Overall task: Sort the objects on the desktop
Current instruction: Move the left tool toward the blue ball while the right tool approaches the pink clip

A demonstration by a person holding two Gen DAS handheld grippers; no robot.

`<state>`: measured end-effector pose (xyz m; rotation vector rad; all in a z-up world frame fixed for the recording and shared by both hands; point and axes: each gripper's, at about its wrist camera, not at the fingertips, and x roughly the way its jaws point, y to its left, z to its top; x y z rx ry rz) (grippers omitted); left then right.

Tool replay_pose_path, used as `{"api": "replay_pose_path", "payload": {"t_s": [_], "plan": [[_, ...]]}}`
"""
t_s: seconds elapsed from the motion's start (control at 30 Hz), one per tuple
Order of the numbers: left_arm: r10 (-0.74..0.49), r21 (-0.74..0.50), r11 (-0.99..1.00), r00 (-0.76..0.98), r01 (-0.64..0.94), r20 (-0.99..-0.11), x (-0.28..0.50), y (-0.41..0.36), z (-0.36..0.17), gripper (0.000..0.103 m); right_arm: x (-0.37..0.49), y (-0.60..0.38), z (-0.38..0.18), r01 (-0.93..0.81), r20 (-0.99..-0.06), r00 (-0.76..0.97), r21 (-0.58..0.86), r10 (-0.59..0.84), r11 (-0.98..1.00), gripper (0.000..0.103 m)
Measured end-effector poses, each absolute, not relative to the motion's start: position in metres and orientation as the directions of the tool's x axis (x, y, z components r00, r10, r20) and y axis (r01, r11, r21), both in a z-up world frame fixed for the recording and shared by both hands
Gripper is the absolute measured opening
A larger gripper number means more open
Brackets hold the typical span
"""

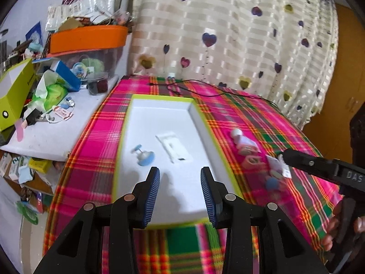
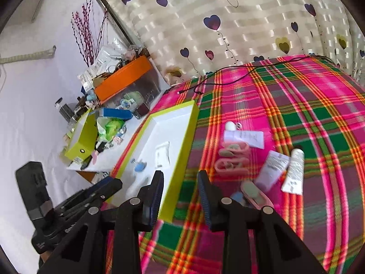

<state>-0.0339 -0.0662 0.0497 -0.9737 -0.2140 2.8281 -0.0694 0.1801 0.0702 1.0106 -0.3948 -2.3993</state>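
Note:
A white tray with a lime rim [image 1: 206, 127] [image 2: 191, 123] lies on the plaid cloth. In it rest a small blue pump bottle [image 1: 144, 156] [image 2: 139, 166] and a flat white packet [image 1: 174, 147] [image 2: 163, 154]. My left gripper [image 1: 180, 178] hangs open over the tray's near end, nothing between its fingers. Right of the tray lie a white-capped bottle [image 2: 245, 137] [image 1: 241, 138], pink clips [image 2: 231, 158] [image 1: 249, 157], a lilac sachet [image 2: 272, 167], a white tube [image 2: 294, 171] and a pink case [image 2: 255, 194]. My right gripper [image 2: 180, 180] is open above the tray's near right rim.
A cluttered white side table [image 1: 52, 134] stands left with an orange-lidded bin [image 1: 89, 37] [image 2: 124, 77], a lime box [image 1: 13, 91] [image 2: 83, 134] and tissues. A black cable [image 1: 200, 89] [image 2: 228, 77] crosses the far cloth. A heart-print curtain [image 1: 228, 34] hangs behind.

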Motion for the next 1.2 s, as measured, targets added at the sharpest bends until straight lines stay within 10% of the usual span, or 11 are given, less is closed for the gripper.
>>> {"api": "replay_pose_path", "payload": {"t_s": [1.2], "plan": [[0.341, -0.133, -0.933, -0.698, -0.335, -0.630, -0.003, 0.034, 0.035, 0.039, -0.049, 0.230, 0.027, 0.253, -0.711, -0.586, 0.297, -0.390, -0.921, 0.032]]}}
